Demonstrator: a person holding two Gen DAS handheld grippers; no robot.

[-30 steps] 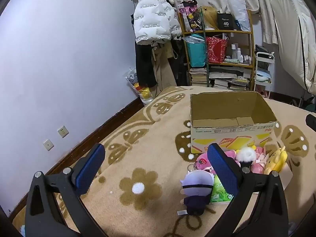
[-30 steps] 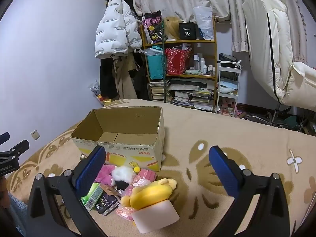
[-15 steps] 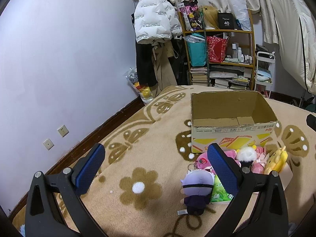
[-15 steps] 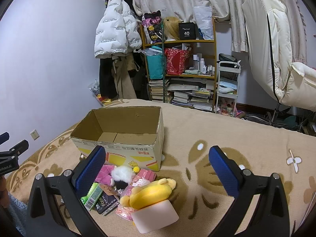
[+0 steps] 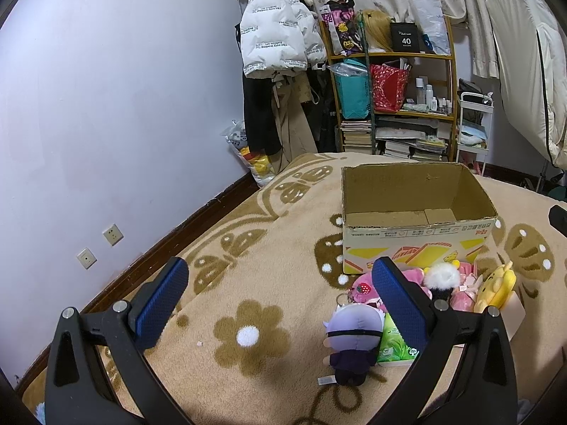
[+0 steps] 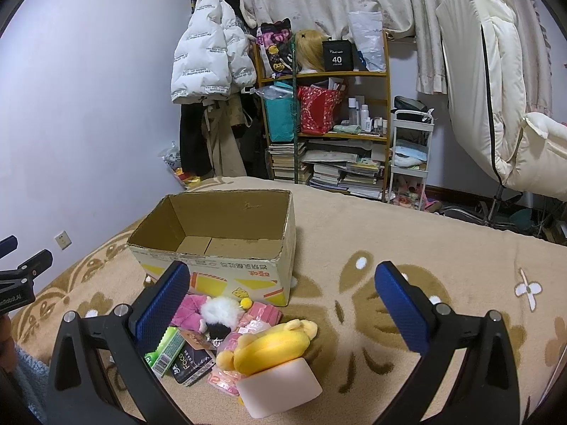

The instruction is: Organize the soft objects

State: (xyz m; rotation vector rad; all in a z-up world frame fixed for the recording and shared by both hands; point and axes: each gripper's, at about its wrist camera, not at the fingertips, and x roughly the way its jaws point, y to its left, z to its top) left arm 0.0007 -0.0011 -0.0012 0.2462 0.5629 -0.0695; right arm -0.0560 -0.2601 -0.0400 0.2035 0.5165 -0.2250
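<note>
An open, empty cardboard box (image 5: pixel 414 212) (image 6: pixel 226 237) stands on a beige patterned blanket (image 5: pixel 248 248). In front of it lies a pile of soft things: a grey-haired plush doll (image 5: pixel 352 340), a pink plush (image 6: pixel 193 310), a white-and-black pompom (image 6: pixel 221 313), a yellow plush (image 6: pixel 273 345) (image 5: pixel 496 285), a pale foam block (image 6: pixel 280 387) and a green tissue pack (image 5: pixel 395 347) (image 6: pixel 166 349). My left gripper (image 5: pixel 280 294) is open and empty, hovering left of the pile. My right gripper (image 6: pixel 281 295) is open and empty above the pile.
A wooden shelf (image 6: pixel 326 120) full of books and bags stands against the far wall beside hanging coats (image 6: pixel 209 71). A white cart (image 6: pixel 411 156) and a cream chair (image 6: pixel 514 106) stand at the right. The purple wall (image 5: pixel 106 124) runs along the blanket's left side.
</note>
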